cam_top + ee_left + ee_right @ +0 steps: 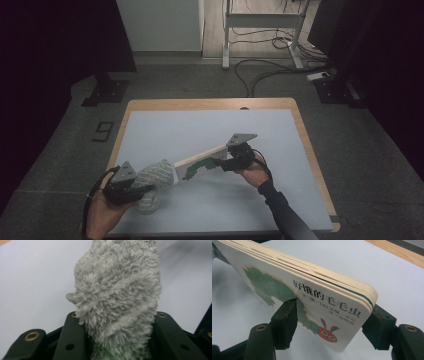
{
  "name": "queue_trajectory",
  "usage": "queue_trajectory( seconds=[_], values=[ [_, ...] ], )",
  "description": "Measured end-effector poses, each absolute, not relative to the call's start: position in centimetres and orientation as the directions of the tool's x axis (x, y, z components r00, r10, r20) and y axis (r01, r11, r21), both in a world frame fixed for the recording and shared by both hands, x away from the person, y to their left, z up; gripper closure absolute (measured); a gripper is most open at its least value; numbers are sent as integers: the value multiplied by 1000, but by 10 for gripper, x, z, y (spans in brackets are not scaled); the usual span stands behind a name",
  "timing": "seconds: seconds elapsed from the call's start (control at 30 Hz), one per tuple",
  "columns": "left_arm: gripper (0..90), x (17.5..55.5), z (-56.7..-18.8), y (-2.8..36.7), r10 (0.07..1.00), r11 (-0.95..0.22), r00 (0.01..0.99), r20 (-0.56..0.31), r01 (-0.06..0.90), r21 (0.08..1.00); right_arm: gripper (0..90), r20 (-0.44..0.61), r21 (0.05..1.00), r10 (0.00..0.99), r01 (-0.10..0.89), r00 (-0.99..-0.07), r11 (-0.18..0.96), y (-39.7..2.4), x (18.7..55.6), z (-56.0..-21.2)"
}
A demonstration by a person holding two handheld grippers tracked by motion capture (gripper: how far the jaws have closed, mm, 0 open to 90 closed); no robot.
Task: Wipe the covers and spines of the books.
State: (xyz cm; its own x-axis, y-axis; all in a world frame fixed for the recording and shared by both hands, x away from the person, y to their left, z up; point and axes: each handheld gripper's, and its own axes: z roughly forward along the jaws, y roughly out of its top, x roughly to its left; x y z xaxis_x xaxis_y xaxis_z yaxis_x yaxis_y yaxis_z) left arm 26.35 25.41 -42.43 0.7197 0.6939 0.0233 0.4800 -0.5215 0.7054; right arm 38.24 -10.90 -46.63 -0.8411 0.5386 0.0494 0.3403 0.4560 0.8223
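— What is the right gripper doing?

— It is clamping a thick board book across its cover and back, one black jaw pressing on the green caterpillar picture, the other on the far face near the rounded corner. In the high view the book is being held tilted above the pale blue mat, its long edge running down toward the left.

— And the left gripper?

— It is gripping a fluffy grey cloth; the pile is bulging out between the two jaws, which are squeezing it from both sides (a small grey tab is poking out at the cloth's left edge). From above, the cloth is lying against the lower left end of the book, touching it, with a fold hanging down to the mat.

— Where are the hands sitting?

— The left hand is coming in at the bottom left corner of the table, and the right hand, in a dark sleeve, is reaching in from the bottom right, near the middle of the mat.

— Is the book open?

— Its pages are lying closed together; the layered cream edges are showing along the top in the right gripper view.
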Motion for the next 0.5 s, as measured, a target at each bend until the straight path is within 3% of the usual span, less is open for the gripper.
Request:
queue_trajectory(
  seconds=[0.5],
  values=[
    [628,293,-440,230,684,-532,730,3,496,686,327,50,823,536,339,-843,456,-110,382,-466]
  ],
)
